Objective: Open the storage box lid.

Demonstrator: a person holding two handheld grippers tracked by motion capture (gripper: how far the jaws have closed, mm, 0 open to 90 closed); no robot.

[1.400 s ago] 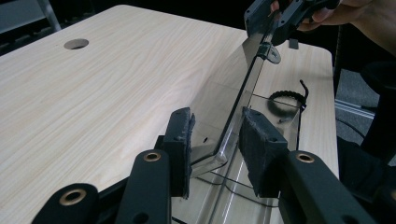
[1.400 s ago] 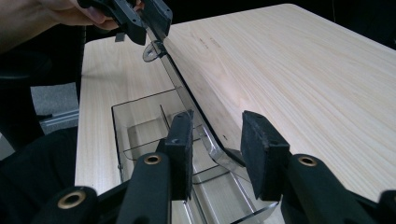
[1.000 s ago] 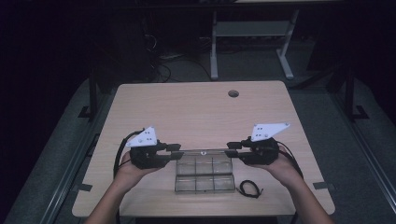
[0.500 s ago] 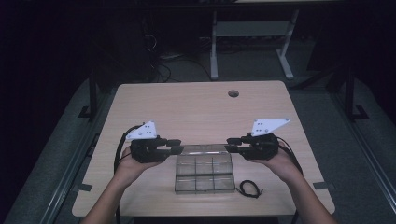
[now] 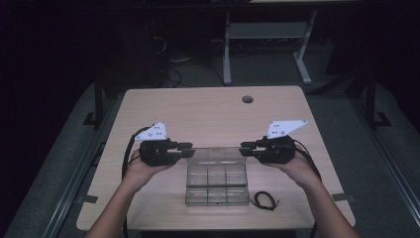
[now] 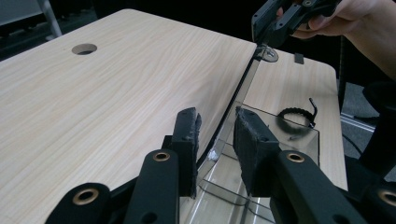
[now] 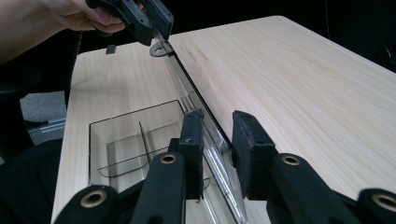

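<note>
Two grippers are working one lid here. You are holding the left gripper [image 5: 187, 147] at the left end of the clear box lid [image 5: 216, 152] and the right gripper [image 5: 243, 147] at its right end, both pointing inward toward each other. The lid is standing nearly upright off the back edge of the clear compartment box [image 5: 217, 185], which is sitting on the table [image 5: 208, 111] near your edge, between your two hands.

That lid's long axis is running left to right across the table, straight from one gripper to the other, so each hand is equally near its own end. In the left gripper view the lid edge [image 6: 233, 100] is running away between the two pads [image 6: 189, 135] toward the other gripper [image 6: 280, 23] at the far end. The right gripper view is showing the same from the opposite side: lid [image 7: 196, 100] between the pads [image 7: 194, 140], the other gripper [image 7: 140, 18] at the far corner.

Both sets of jaws have just been closing, with the lid edge between them. They are looking slightly apart from the plastic rather than clamped, so I am reading both as not yet gripping.

A small black coiled tie [image 5: 265, 201] is lying just right of the box front.
</note>
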